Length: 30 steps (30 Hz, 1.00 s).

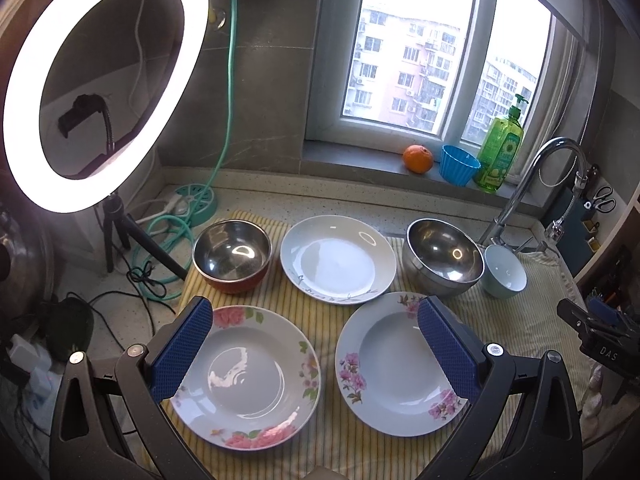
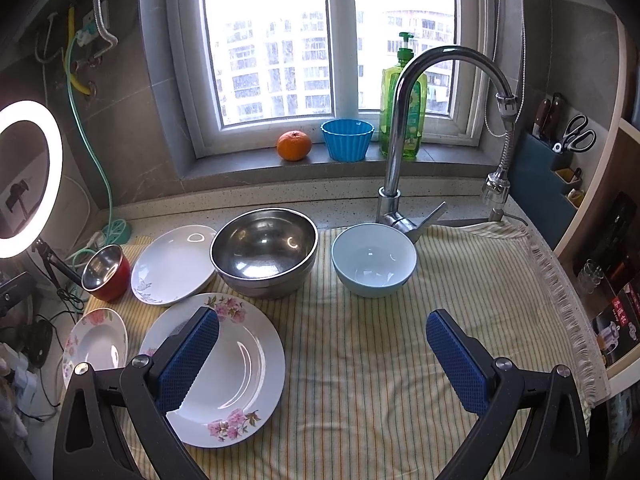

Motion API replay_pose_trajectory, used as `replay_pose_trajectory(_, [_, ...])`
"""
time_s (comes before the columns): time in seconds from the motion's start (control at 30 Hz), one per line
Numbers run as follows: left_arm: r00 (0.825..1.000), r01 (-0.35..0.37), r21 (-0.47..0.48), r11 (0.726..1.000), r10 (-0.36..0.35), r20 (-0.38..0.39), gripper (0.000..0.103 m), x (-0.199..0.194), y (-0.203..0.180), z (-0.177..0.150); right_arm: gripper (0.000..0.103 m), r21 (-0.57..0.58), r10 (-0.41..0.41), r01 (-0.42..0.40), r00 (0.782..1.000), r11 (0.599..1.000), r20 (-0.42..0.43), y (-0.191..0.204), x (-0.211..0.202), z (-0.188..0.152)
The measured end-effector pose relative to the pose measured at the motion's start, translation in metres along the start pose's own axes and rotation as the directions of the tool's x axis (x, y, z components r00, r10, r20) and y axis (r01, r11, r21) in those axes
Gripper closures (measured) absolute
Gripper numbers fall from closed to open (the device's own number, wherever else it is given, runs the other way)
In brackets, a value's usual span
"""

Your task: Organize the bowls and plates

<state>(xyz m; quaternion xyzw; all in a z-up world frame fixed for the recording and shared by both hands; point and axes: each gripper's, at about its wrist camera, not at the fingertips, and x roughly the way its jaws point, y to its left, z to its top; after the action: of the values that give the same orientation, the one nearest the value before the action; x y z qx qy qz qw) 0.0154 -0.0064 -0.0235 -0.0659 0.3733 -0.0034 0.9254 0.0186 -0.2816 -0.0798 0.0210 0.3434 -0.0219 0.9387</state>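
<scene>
Three white floral-rimmed plates [image 1: 248, 376] [image 1: 394, 364] [image 1: 338, 260], two steel bowls [image 1: 232, 254] [image 1: 444, 256], pale blue ceramic bowl [image 2: 374, 264]: spread singly on yellow striped cloth [image 2: 360, 380], unstacked. Left gripper [image 1: 316, 354], right gripper [image 2: 322, 364]: fingers wide apart, empty, hovering above near plates, likely choosing first pick.

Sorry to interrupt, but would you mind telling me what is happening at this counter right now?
A person holds two grippers above a striped cloth, both open and empty. Laid out untouched are three plates, two steel bowls and a pale blue bowl. The left gripper hovers over the two floral plates; the right gripper hangs nearer the sink. Nothing is stacked.
</scene>
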Motion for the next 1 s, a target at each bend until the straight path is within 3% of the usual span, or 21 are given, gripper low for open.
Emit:
replay_pose_trajectory(0.43, [0.99,0.073,-0.008,0.997,-0.074,-0.124,0.019,0.031,0.0,-0.014,0.003,0.017,0.049,-0.047,0.995,0.999,-0.093,-0.009,0.032,-0.019])
replay_pose_trajectory(0.53, [0.982,0.104,-0.008,0.995,-0.104,-0.16,0.02,0.042,-0.002,-0.017,0.014,0.021,0.067,-0.065,0.99,0.998,-0.127,-0.009,0.042,-0.024])
replay_pose_trajectory(0.6, [0.974,0.127,0.001,0.992,-0.124,-0.191,0.034,0.051,-0.004,-0.018,0.018,0.029,0.085,-0.081,0.985,0.996,-0.151,-0.008,0.048,-0.029])
replay_pose_trajectory(0.77, [0.945,0.191,-0.024,0.981,-0.191,-0.265,0.048,0.075,-0.004,-0.023,0.041,0.043,0.133,-0.127,0.967,0.991,-0.217,-0.005,0.067,-0.04])
replay_pose_trajectory(1.0, [0.918,0.213,-0.017,0.977,-0.206,-0.338,0.053,0.1,-0.005,-0.027,0.05,0.125,0.219,-0.189,0.927,0.974,-0.306,-0.008,0.093,-0.056])
